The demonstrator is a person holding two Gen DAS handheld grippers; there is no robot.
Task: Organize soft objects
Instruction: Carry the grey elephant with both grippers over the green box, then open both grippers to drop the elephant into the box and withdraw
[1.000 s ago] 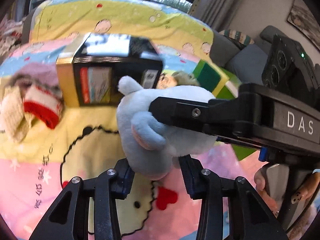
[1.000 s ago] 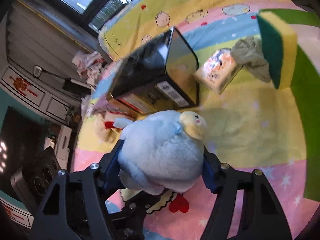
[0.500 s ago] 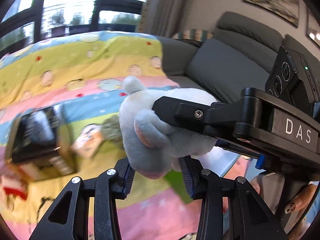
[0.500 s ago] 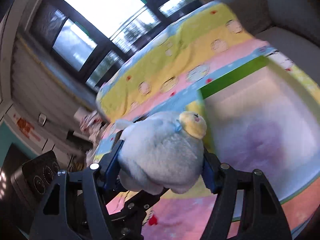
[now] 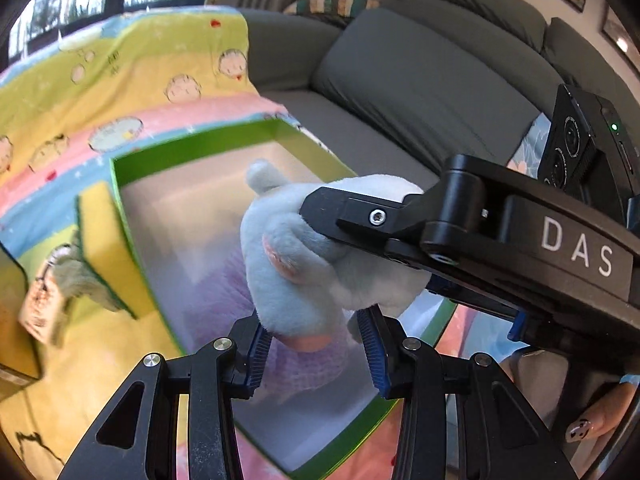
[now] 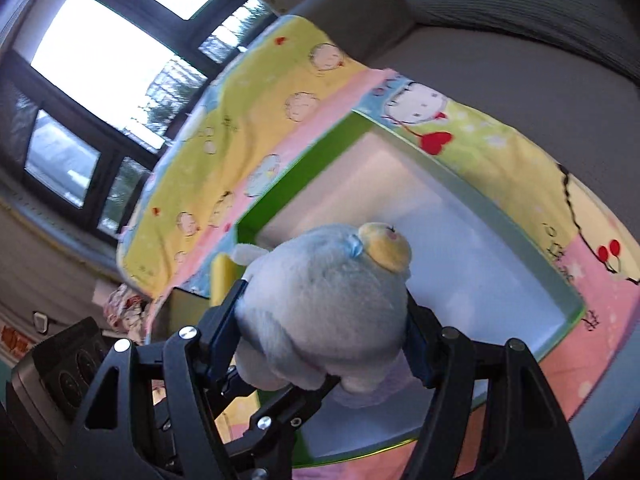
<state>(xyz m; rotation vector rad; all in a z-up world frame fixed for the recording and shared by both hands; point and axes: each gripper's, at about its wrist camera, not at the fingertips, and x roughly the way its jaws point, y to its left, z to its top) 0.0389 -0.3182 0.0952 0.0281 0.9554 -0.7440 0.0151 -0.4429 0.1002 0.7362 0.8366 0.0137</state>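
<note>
A pale blue plush toy point(image 5: 304, 268) with a yellow patch point(image 6: 386, 246) hangs in the air, gripped from two sides. My left gripper point(image 5: 316, 340) is shut on its lower end. My right gripper point(image 6: 324, 320) is shut on its round body, and one of its fingers point(image 5: 344, 216) crosses the left wrist view. The toy is above an open green box point(image 5: 132, 160) with a white inside point(image 6: 460, 240). A lavender knitted thing point(image 5: 224, 284) lies in the box, partly hidden by the toy.
The box rests on a colourful cartoon blanket point(image 5: 120, 80) spread over a grey sofa point(image 5: 400, 80). A yellow and green sponge point(image 5: 104, 248), a grey cloth point(image 5: 76, 276) and a small packet point(image 5: 40, 312) lie left of the box. A hand point(image 5: 588, 432) holds the right gripper.
Both grippers have carried the plush toy sideways from in front of the black and yellow carton to above the green box. Their hold on it is unchanged.
</note>
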